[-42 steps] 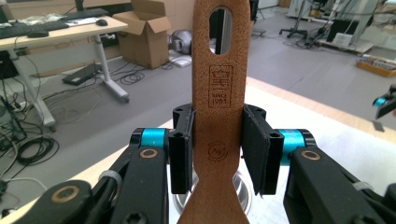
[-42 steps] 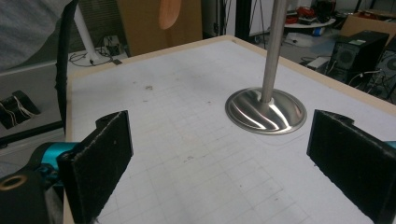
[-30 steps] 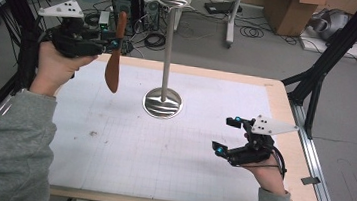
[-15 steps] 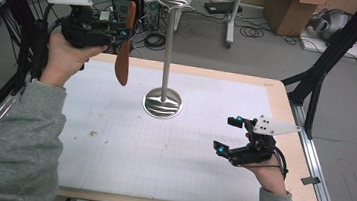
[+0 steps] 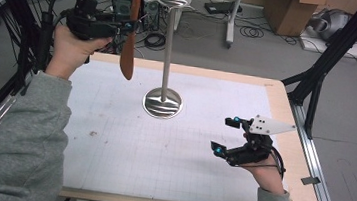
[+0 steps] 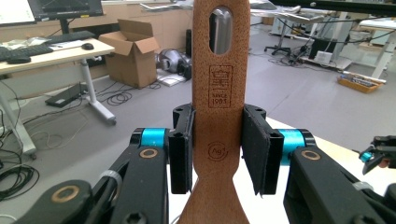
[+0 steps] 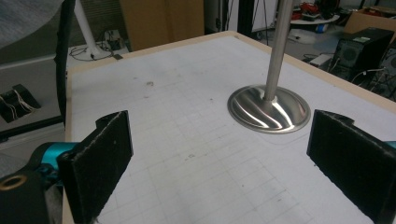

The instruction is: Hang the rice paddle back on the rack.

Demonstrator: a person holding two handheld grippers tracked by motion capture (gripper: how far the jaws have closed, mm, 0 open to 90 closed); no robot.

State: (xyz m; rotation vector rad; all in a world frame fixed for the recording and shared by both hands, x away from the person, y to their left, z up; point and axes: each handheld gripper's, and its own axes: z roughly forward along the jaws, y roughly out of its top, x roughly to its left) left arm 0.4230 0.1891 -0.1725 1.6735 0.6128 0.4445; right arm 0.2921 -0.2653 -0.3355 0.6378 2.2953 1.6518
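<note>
A brown spatula is held clamped by its handle between the jaws of the left gripper, raised at about 11 o'clock above the table, with the blade hanging down. In the left gripper view, the slotted, stamped handle is seen upright between the black pads. A metal stand is set near the table's centre, just beside the spatula. The right gripper is held at about 4 o'clock, its jaws spread wide apart with nothing between them.
</note>
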